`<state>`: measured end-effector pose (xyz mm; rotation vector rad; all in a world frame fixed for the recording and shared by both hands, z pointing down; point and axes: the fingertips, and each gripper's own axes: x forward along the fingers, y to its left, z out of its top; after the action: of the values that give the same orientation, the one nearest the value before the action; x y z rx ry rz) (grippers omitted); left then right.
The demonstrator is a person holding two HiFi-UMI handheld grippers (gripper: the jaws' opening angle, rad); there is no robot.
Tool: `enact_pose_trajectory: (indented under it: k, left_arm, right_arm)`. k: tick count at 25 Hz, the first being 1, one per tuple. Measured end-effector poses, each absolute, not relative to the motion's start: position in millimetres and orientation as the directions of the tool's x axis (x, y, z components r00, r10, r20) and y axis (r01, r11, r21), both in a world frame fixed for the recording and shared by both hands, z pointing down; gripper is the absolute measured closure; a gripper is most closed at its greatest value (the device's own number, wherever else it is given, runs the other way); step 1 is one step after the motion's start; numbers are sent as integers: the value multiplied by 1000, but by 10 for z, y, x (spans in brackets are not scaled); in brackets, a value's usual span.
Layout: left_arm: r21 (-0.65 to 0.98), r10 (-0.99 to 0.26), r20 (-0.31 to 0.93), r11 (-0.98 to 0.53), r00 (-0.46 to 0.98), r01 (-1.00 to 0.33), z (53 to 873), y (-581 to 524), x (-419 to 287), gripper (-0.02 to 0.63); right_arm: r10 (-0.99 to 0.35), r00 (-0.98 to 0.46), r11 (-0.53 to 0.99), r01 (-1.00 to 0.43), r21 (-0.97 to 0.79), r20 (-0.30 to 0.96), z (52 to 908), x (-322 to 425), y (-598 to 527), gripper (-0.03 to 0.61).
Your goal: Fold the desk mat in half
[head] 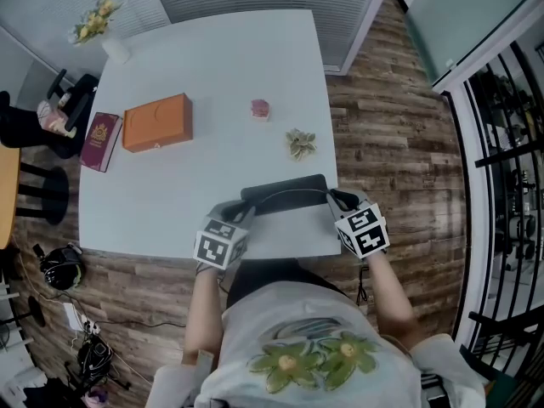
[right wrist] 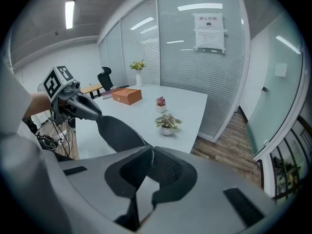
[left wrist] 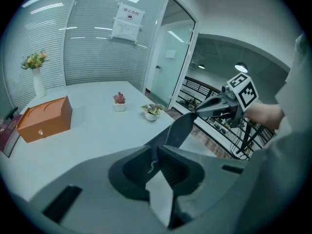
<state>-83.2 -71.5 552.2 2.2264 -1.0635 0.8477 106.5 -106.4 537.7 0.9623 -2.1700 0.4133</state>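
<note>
Dark pliant desk mat (head: 287,186) curves between left gripper (head: 246,214) and right gripper (head: 337,199), both clenching it.

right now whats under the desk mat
The desk mat lies on the white table, its near corners pinched and lifted by the left gripper and right gripper. Bare tabletop shows around it; whatever sits beneath the mat itself is covered.

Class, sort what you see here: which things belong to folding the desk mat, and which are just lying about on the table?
In the job: desk mat, left gripper and right gripper, jaws shut on it.
Lying about: orange box, maroon book, pink plant, green succulent, vase of flowers.
</note>
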Motion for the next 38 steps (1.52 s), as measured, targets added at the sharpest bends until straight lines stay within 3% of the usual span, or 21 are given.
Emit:
enact_pose_trajectory:
  k: [38]
  left_arm:
    - [213, -498, 695, -547, 519, -810, 5423, -1052, -929, 574]
  right_arm:
    - [-535, -463, 656, -755, 2, 707, 5311, 981, -1391, 543]
